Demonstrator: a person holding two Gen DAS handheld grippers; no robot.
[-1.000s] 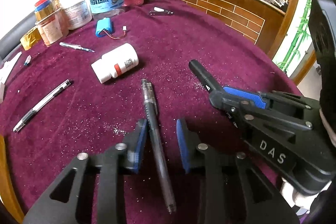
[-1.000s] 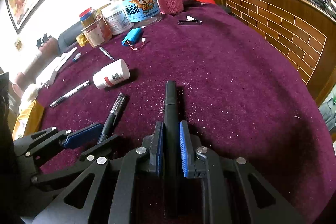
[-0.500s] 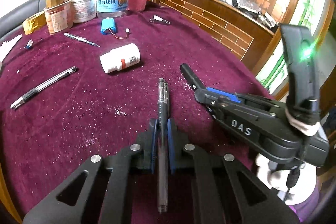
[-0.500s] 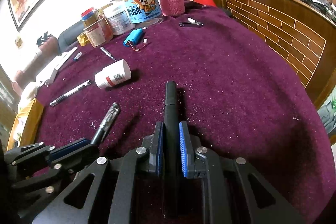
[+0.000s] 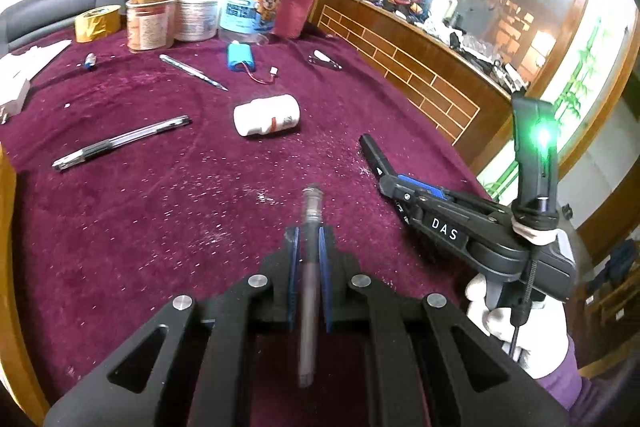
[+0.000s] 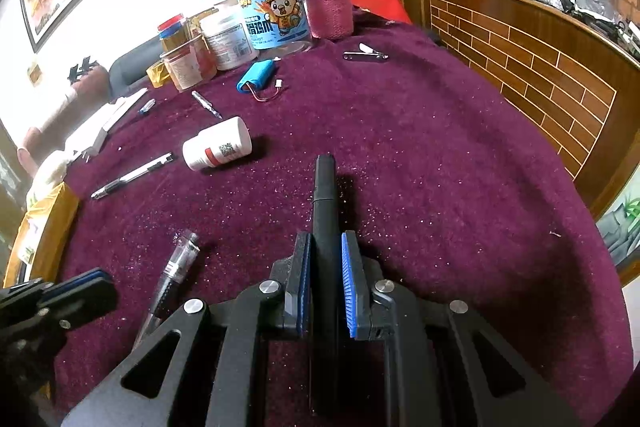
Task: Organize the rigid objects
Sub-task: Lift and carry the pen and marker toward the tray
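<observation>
My left gripper (image 5: 308, 239) is shut on a clear gel pen (image 5: 310, 227) and holds it raised above the maroon tablecloth (image 5: 160, 219); the pen also shows in the right wrist view (image 6: 176, 267). My right gripper (image 6: 325, 247) is shut on a black marker (image 6: 324, 195), which points away from me; the marker also shows in the left wrist view (image 5: 370, 151). The right gripper (image 5: 394, 183) sits to the right of my left one. A second gel pen (image 5: 120, 143) and a white pill bottle (image 5: 266, 115) lie further out on the cloth.
At the far edge stand jars (image 5: 152, 23), a big cartoon-labelled tub (image 5: 254, 7), a pink-sleeved flask (image 5: 296, 7) and a tape roll (image 5: 96, 23). A blue battery pack (image 5: 240, 57), a thin metal pen (image 5: 192, 71) and nail clippers (image 5: 324, 61) lie nearby. A wooden counter (image 5: 420, 67) borders the right.
My left gripper closed on the clear gel pen and lifted it off the cloth, tilting the view up. My right gripper kept its hold on the black marker and barely moved.
</observation>
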